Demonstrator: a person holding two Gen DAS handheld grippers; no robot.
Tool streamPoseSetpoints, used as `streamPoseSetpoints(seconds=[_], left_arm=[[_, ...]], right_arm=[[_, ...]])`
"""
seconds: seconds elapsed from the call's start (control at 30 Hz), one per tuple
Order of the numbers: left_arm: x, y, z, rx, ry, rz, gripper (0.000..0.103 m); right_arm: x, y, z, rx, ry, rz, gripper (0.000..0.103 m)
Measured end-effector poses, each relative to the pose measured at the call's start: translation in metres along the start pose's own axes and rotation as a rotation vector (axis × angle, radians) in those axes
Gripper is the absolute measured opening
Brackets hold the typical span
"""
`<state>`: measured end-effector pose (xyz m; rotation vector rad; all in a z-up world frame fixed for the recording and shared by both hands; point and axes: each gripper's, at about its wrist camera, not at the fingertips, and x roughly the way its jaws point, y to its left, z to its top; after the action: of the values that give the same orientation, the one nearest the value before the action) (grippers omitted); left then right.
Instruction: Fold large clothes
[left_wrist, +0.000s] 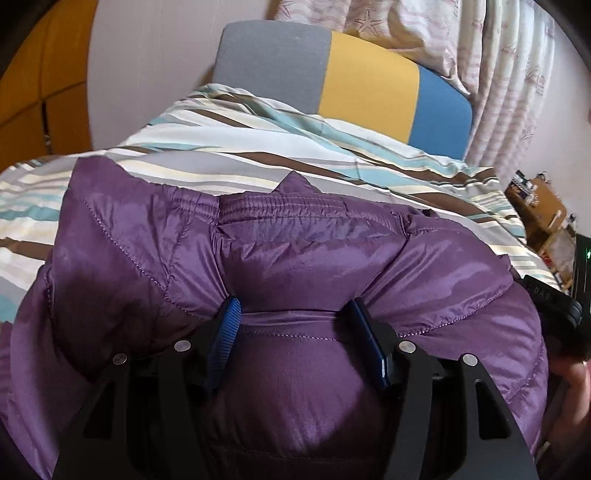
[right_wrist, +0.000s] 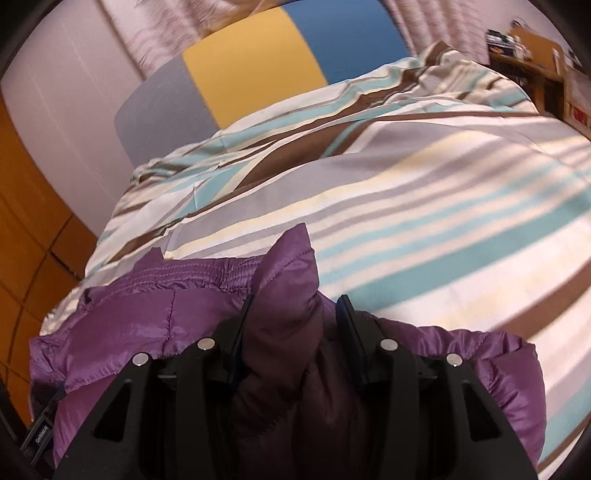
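Purple puffy jacket (left_wrist: 295, 266) lies on the bed (left_wrist: 207, 155), on top of a striped cover with blue, brown, white and grey bands. In the left wrist view the jacket fills the whole lower half of the frame, and its stretchy gathered edge runs sideways across the middle, from left to right. The left gripper (left_wrist: 295, 314) has its jaws on either side of a fat roll of the purple cloth, pinching it, so this one is grasping the jacket. In the right wrist view the jacket sits in the lower left and lower middle of the frame, with bare striped cover at the right and above. The right gripper (right_wrist: 295, 306) has a pointed flap of the jacket standing up between its jaws, and the cloth is bunched in there, so it is grasping the jacket too. Both hands are about equally near, each holding its own part. The long side of the jacket runs across the frame, and the open bed lies ahead of the jaws toward the grey, yellow and blue headboard (left_wrist: 332, 70), so I think the next fold goes that way. Small pale letters show on a black part at the lower left of the right wrist view, too blurry to read. No brand shows on the jacket.
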<state>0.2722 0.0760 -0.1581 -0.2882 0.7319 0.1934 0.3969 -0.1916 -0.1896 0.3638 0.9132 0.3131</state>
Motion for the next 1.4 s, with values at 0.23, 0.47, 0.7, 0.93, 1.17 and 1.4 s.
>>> streamPoseSetpoints(seconds=[0.23, 0.47, 0.7, 0.93, 1.17, 1.4], left_arm=[[0.0, -0.009, -0.002, 0.024, 0.001, 0.042, 0.061], [-0.003, -0.016, -0.002, 0.064, -0.008, 0.129, 0.067], [-0.001, -0.015, -0.002, 0.064, -0.007, 0.146, 0.07], [0.0, -0.024, -0.001, 0.096, 0.018, 0.209, 0.071], [-0.048, -0.032, -0.021, 0.022, -0.015, 0.252, 0.089], [-0.056, -0.031, -0.026, -0.005, -0.019, 0.259, 0.092]], right_arm=[[-0.065, 0.033, 0.0, -0.069, -0.156, 0.011, 0.067], [-0.073, 0.127, -0.064, -0.397, -0.112, 0.104, 0.069], [-0.027, 0.134, -0.083, -0.453, -0.052, -0.009, 0.071], [-0.01, 0.126, -0.084, -0.456, -0.011, -0.032, 0.072], [-0.013, 0.125, -0.084, -0.457, -0.013, -0.035, 0.072], [-0.021, 0.13, -0.088, -0.464, -0.03, -0.047, 0.074]])
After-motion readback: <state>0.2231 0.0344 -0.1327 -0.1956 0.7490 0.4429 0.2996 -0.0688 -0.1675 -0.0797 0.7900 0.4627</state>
